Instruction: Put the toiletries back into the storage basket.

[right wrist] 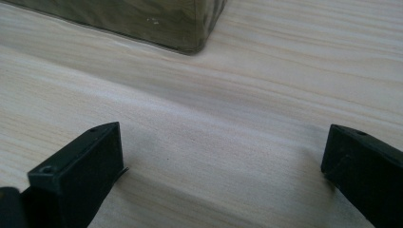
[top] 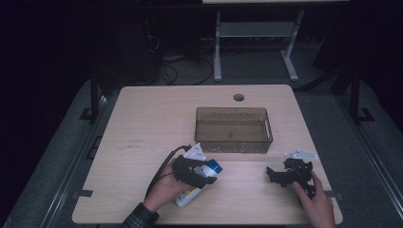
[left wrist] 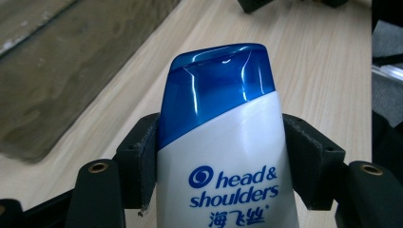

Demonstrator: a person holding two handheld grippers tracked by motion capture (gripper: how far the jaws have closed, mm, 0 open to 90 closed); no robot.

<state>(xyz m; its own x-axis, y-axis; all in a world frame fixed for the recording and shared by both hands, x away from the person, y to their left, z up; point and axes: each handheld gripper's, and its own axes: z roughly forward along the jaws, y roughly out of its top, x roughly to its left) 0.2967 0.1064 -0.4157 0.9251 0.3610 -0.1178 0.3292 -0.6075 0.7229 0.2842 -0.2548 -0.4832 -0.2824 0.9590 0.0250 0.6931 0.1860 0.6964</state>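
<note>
Your left gripper is clamped on the bottle, both pads squeezing its white body just under the blue cap, so the pickup looks done. The bottle sits at the near edge of the table, just short of the bin, cap aimed toward it. Next you'd probably carry it over the near wall and drop it inside; mind that rim. Your right gripper is spread wide and holding nothing, parked on the table.
</note>
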